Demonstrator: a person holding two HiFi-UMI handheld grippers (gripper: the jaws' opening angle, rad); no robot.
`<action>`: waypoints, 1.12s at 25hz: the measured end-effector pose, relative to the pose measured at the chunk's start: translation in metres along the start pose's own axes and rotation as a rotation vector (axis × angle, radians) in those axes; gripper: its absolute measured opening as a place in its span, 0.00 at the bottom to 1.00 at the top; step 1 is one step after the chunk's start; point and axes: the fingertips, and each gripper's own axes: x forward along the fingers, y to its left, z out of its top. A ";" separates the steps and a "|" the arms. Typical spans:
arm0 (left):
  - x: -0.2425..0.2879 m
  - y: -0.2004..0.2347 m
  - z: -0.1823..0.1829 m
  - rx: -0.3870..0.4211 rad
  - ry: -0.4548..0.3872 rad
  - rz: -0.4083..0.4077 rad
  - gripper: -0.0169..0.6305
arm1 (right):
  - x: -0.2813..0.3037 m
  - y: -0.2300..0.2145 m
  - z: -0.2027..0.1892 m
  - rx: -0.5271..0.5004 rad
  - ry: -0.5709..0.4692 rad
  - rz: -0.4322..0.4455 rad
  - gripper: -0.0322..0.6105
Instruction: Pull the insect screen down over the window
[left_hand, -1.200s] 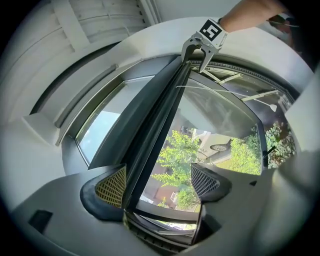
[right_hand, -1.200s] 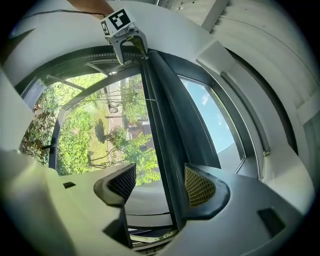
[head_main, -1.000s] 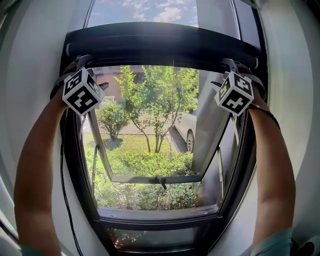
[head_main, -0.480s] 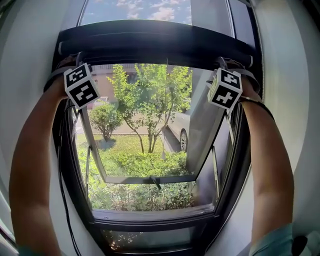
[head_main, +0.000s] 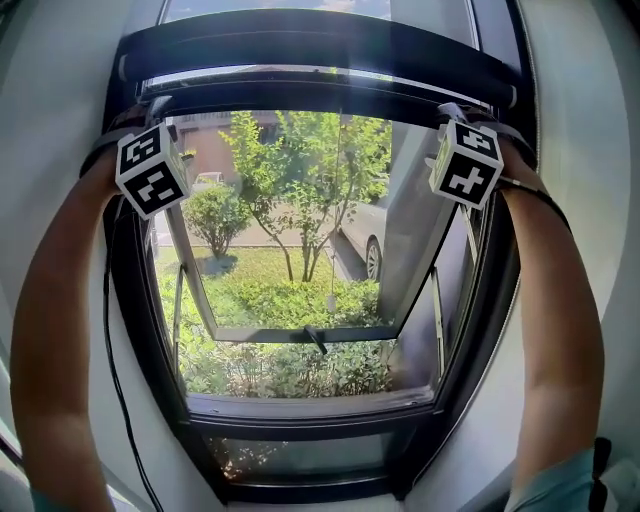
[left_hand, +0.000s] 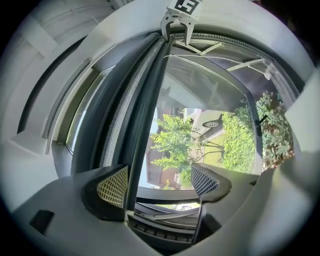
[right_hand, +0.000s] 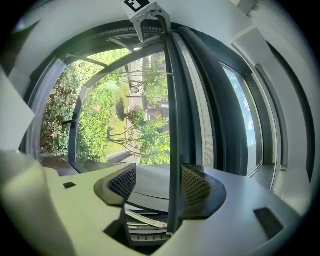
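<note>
Left gripper (left_hand: 159, 181): your jaws stand apart, and the dark flat pull bar of the screen (left_hand: 145, 110) runs between them, lying against one ribbed pad only.
Right gripper (right_hand: 156, 184): same here, jaws parted, with the bar touching just one pad.
Grip: close both pairs squarely on the bar before you draw.
Grey mesh insect screen (left_hand: 122, 115): only a narrow strip is out, high at the window's top under the black roller housing (head_main: 320, 50).
Pull: bring both ends down level, or the bar may skew and bind.
Dark window frame (head_main: 300, 425): the sill sits well below, so nearly the whole opening is uncovered.
Open glass sash (head_main: 300, 333): swung outward, likely clear of the bar's path.
</note>
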 end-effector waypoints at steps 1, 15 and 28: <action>-0.003 -0.005 0.002 -0.018 -0.021 -0.006 0.65 | -0.001 0.006 -0.001 -0.001 0.004 0.013 0.49; -0.030 -0.077 -0.007 -0.041 -0.077 -0.058 0.64 | -0.021 0.086 -0.002 0.011 0.005 0.177 0.49; -0.057 -0.181 -0.034 0.037 0.005 -0.165 0.64 | -0.039 0.187 0.005 0.008 0.000 0.329 0.48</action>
